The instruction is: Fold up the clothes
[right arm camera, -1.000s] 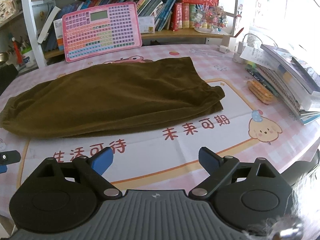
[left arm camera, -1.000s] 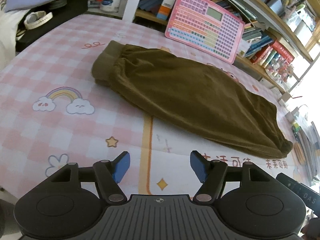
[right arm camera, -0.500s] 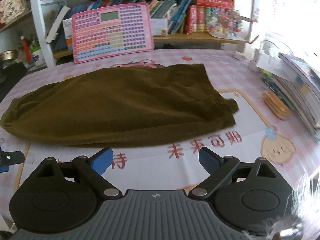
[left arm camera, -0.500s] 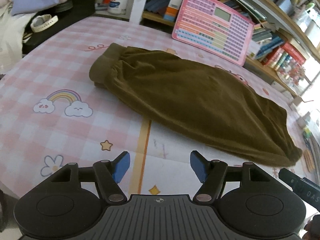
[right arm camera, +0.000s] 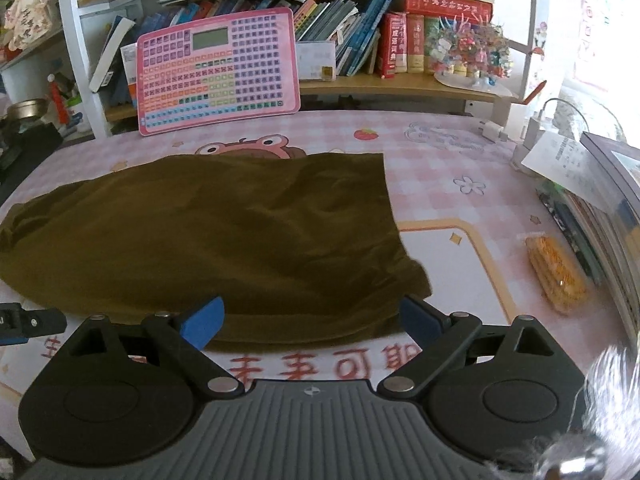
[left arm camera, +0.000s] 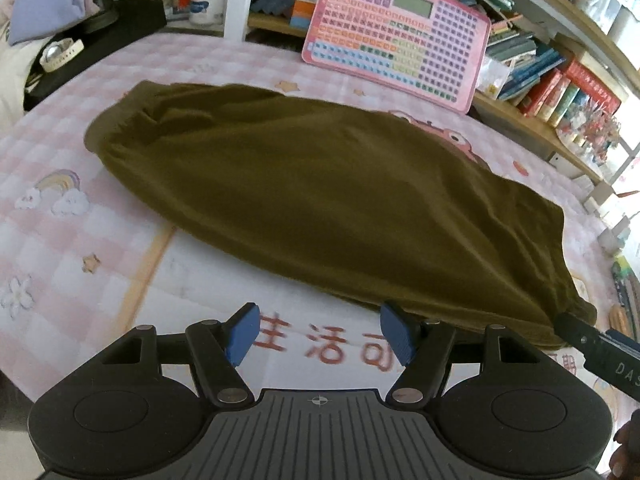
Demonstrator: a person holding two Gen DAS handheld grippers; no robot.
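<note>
Trousers (right arm camera: 208,240) flat on mat (right arm camera: 460,216) — both claws agape, empty.

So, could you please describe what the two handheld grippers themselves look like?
Both look alike: the left gripper and right gripper have matte black bodies with two round discs, a ribbed grey centre plate bearing a small crosshair mark, silver pivot pins, and black linkage arms ending in blue fingertip pads.

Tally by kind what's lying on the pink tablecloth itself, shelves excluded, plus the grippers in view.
Olive-brown garment: 1
Pink keyboard learning toy, leaning against the shelf: 1
Orange snack packet: 1
White charger plug: 1
Grippers, left and right, both open: 2
Total: 6
</note>
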